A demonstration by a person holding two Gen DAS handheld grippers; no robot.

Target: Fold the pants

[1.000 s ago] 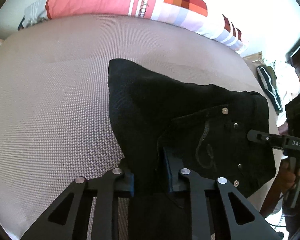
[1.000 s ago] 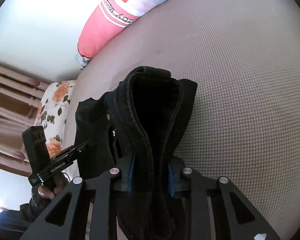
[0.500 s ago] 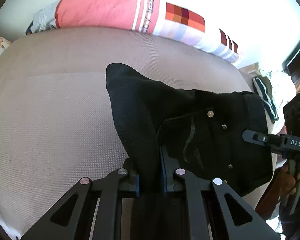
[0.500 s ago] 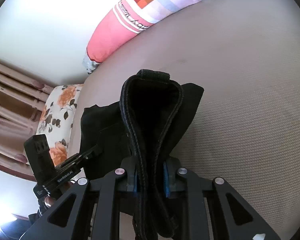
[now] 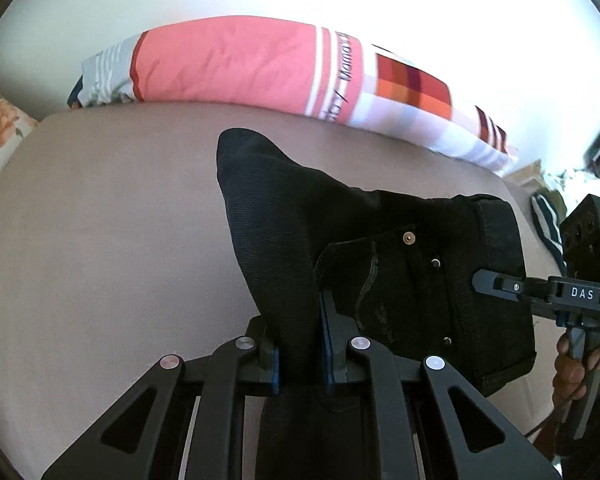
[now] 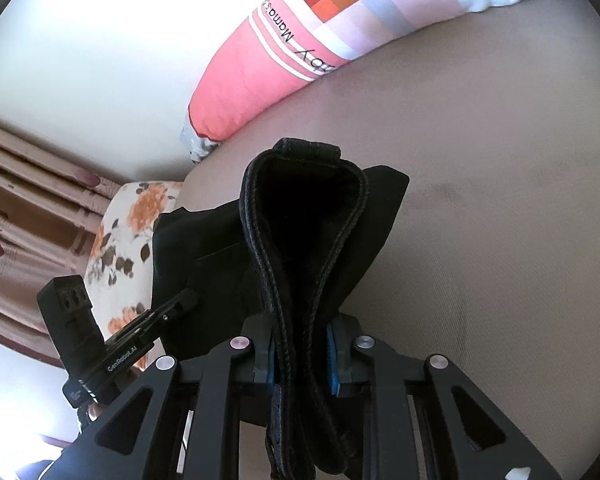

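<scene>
Left wrist view shows my big worry first: the black pants [image 5: 308,248] hang in the air over the bed [image 5: 100,240], and they are heavy. My left tool [image 5: 298,354] pinches a thick bunch of cloth, and my right tool [image 6: 300,354] pinches the waistband. If I pull my two hands apart too hard, or one tool lets the cloth slide, the pants can drop and the fold goes crooked. The legs hang below both cameras, so I cannot see where they end or if they drag. A long pink pillow [image 5: 240,64] lies well behind. Tiny stitching on the pocket looks blurry.
</scene>
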